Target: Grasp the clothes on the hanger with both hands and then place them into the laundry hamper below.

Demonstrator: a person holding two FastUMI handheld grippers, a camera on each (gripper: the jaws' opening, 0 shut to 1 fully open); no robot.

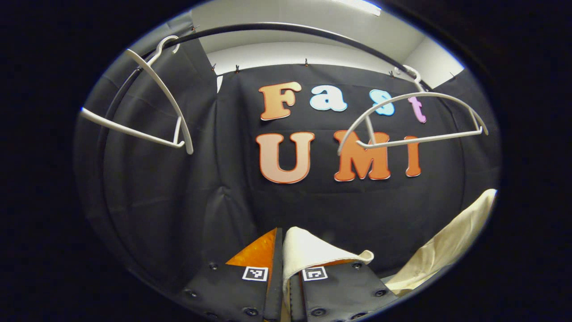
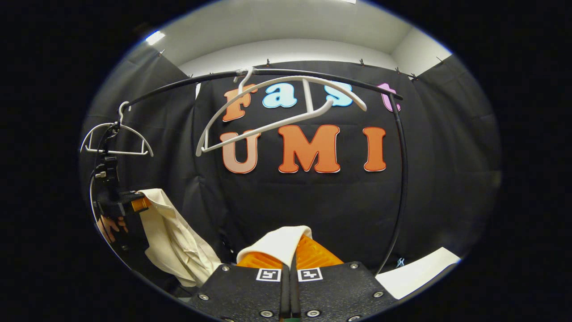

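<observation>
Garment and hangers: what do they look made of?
Garment: cream woven fabric, probably cotton or linen; matte, with soft creases and a folded hem. Hangers: white, smooth, thin moulded bars with a slight sheen, likely plastic, though coated metal is possible.

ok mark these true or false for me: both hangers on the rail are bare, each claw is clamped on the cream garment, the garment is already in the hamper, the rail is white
1. Both white hangers, one and the other, hang bare on the rail. True.
2. The left claw and the right claw are each closed on the cream garment. True.
3. The garment already lies in the hamper. False: it hangs between the two claws, and no hamper is in view.
4. The rail is white. False: it is black; the hangers are white.
</observation>
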